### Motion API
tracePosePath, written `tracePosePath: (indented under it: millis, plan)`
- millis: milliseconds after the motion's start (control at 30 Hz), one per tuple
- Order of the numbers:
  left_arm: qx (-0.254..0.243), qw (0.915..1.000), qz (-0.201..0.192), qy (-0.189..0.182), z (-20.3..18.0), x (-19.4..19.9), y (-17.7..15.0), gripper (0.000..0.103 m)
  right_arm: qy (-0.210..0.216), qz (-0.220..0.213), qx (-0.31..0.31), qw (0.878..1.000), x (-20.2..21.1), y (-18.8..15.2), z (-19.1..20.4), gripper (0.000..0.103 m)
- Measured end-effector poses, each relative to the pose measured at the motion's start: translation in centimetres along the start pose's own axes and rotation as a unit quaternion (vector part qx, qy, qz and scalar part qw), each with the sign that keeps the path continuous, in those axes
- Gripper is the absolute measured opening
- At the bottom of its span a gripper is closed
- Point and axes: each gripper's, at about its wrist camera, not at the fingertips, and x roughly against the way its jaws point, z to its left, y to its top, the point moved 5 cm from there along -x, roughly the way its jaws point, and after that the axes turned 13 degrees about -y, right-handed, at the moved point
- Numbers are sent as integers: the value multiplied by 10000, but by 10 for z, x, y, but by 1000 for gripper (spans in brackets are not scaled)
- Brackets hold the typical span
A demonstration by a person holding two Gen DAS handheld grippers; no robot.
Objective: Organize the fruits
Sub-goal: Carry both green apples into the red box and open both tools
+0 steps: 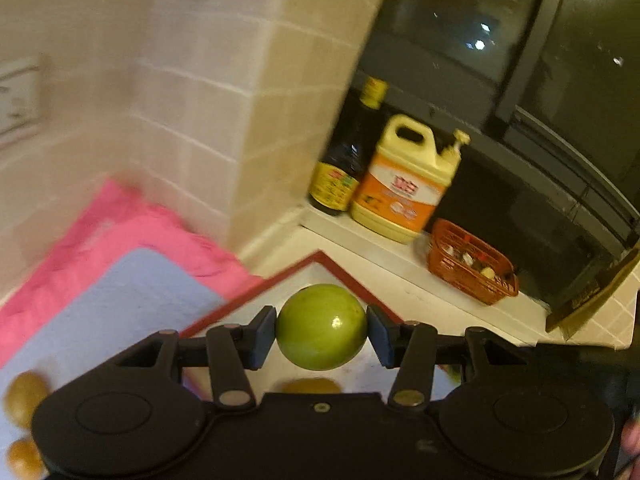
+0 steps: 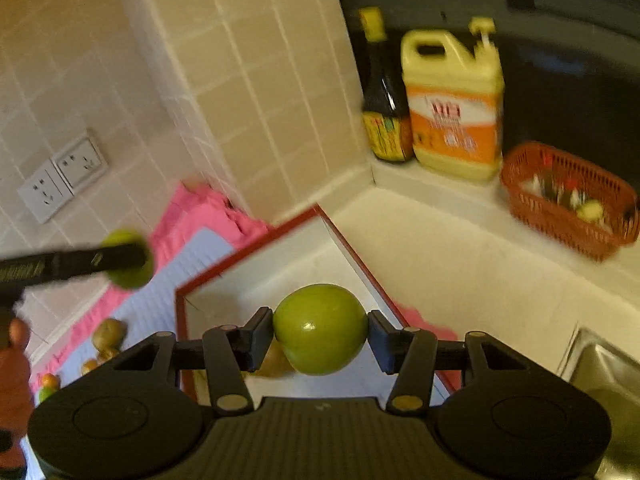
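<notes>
Fruits ride clamped: a green one (image 1: 321, 327) in my left claw (image 1: 321, 330), another (image 2: 320, 329) in my right claw (image 2: 320, 332). I'd lower both gently over the red-rimmed tray (image 2: 256, 248).

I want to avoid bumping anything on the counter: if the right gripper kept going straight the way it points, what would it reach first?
Probably the red-rimmed white tray: the right gripper, shut on a green fruit, tilts down over it. Depth is uncertain.

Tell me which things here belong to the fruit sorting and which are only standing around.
Job: green fruit in left gripper; green apple in right gripper; red-rimmed tray; brown fruits on mat.

Bystanders: sauce bottle, detergent jug, red basket, wall sockets, sink.
</notes>
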Motion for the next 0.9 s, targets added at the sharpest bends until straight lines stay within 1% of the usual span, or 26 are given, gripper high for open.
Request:
tracePosePath:
  millis: [100,167,333,467,600,800,900]
  plan:
    - [18,9996,276,-28,4,-36,1,59,16,293,103,9995,-19,-12,-5,53]
    - [85,9986,529,10,11,-63,-1,59,37,491,238,9985,-33,-20,-1,53]
    - [374,9940,989,286,39,-111,-14,59,125,865,692,9938,-59,-39,18,53]
    - [531,9910,1178,356,52,-129,-26,59,42,1046,1015,9893,-76,-49,30,53]
    - [558,9889,1308,440,59,-140,-33,59,83,1228,1079,9865,-86,-57,33,53]
    - [682,9860,1453,455,65,-151,-41,59,-14,1157,1247,9854,-89,-61,39,53]
    - [748,9858,1433,452,66,-150,-42,60,-38,1174,1310,9844,-87,-60,41,54]
